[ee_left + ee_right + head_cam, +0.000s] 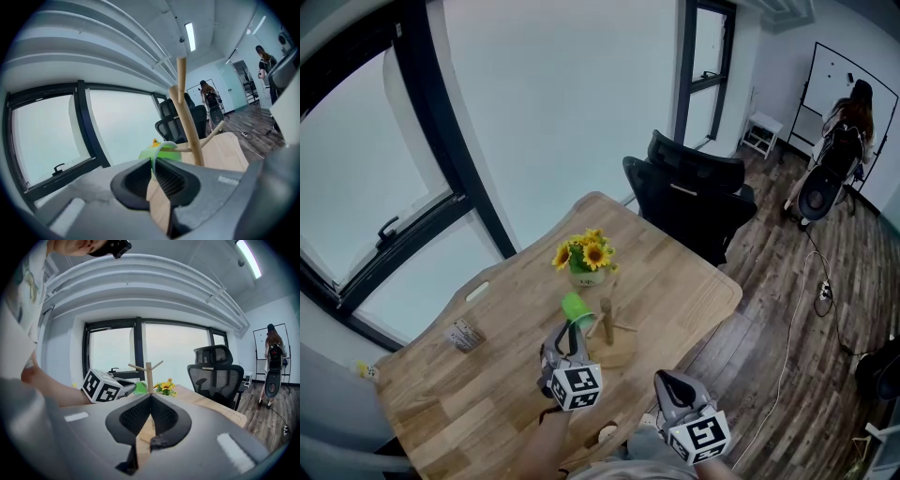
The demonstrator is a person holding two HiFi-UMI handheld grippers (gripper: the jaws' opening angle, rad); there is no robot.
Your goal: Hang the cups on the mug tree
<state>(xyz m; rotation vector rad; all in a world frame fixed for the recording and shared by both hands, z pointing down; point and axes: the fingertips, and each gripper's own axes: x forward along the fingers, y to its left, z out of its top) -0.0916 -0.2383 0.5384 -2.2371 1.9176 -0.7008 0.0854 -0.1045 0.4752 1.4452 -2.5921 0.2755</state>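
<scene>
Cup: green cup (577,307) is up off the bench (675,272), just beside the mug tree (607,323).
Left gripper (569,333): jaws clenched on the cup's thin handle.
Right gripper (668,382): jaws pressed together, nothing in them, hanging by the bench's near edge.
Behind the tree: a pot of sunflowers (586,255).

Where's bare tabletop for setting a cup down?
Bare wood right of the mug tree, toward the table corner by the chairs. Also near-left, between the small striped container and the left gripper. Crowded centre: sunflowers, green cup, tree.
</scene>
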